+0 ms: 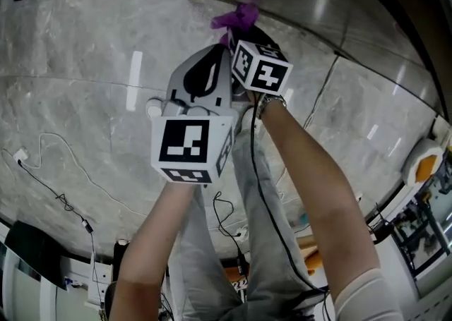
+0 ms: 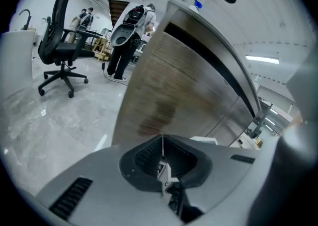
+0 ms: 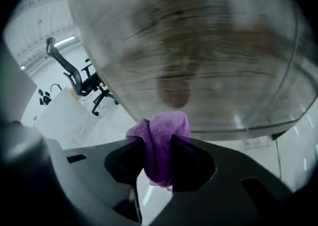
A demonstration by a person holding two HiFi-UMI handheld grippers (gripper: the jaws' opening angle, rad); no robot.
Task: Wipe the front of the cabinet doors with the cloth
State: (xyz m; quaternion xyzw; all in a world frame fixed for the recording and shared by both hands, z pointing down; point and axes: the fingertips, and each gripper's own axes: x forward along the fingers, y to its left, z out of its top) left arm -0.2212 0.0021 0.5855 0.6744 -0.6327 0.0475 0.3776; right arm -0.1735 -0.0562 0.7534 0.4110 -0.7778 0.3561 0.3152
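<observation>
Cloth (image 3: 166,123) of purple pile is sitting clamped between the jaws of the right gripper (image 3: 158,145), close before the wooden cabinet door (image 3: 198,46). Left gripper (image 2: 163,165) is facing the same door, its jaws pressing together on nothing.

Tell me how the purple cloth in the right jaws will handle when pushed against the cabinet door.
Probably floppy: the purple cloth bunches and folds where the right gripper pinches it, so it should squash flat against the cabinet door. Likely light: that pinch alone holds it. Its fuzzy pile looks grippy, so it may drag rather than slip.
</observation>
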